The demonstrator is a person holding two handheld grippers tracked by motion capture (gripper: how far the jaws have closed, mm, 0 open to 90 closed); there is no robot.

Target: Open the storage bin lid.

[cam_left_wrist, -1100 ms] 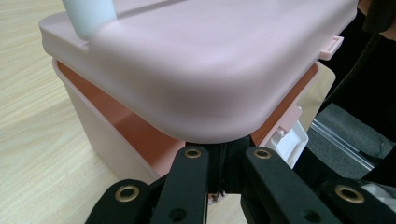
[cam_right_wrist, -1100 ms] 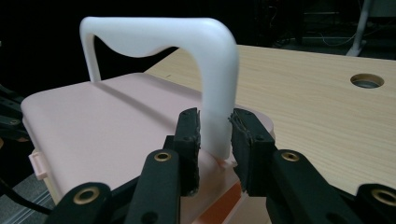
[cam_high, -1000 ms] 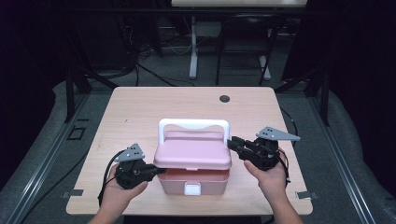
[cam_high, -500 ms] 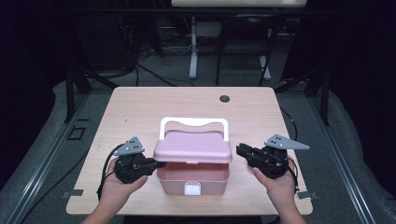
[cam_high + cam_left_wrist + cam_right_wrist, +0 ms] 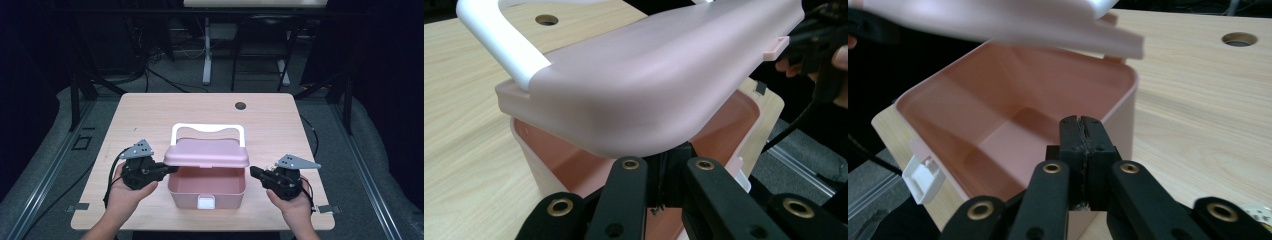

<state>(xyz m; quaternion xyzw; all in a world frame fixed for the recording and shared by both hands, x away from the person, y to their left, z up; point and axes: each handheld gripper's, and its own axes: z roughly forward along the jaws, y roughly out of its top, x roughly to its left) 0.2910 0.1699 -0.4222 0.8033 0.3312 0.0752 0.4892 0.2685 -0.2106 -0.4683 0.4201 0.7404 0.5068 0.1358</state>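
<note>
Table: a pale wood-grain rectangular table (image 5: 150, 115), with a small round dark cable hole (image 5: 240, 105) near its far edge.
Box: a pink plastic rectangular storage box (image 5: 220, 187) stands near the table's front edge, about midway between the two grippers. Its inside, seen in the right gripper view (image 5: 1013, 125), looks bare.
Lid: a pink plastic lid with rounded corners (image 5: 207, 153) is raised off the box's front rim and tilts up toward the person; the gap under it shows the box's interior. It seems hinged along the far side.
Handle: a white plastic arched handle (image 5: 207, 129) sits on the lid's far side, above its rear edge.
Latch: a small white plastic clasp (image 5: 206, 202) hangs at the middle of the box's front wall, undone.
Left gripper: a black two-jaw gripper with a grey three-cornered plate (image 5: 167, 170), held in the person's left hand (image 5: 125, 192). Its tips reach the lid's left edge. In the left gripper view the jaws stand nearly together and disappear beneath the lid's underside (image 5: 659, 165), touching it; whether they pinch the rim I cannot tell.
Right gripper: a matching black gripper (image 5: 254, 172), held in the right hand (image 5: 292, 202), lies just beside the box's right wall. Its jaws are pressed together with nothing between them, pointing at the box's rim (image 5: 1081, 122).
</note>
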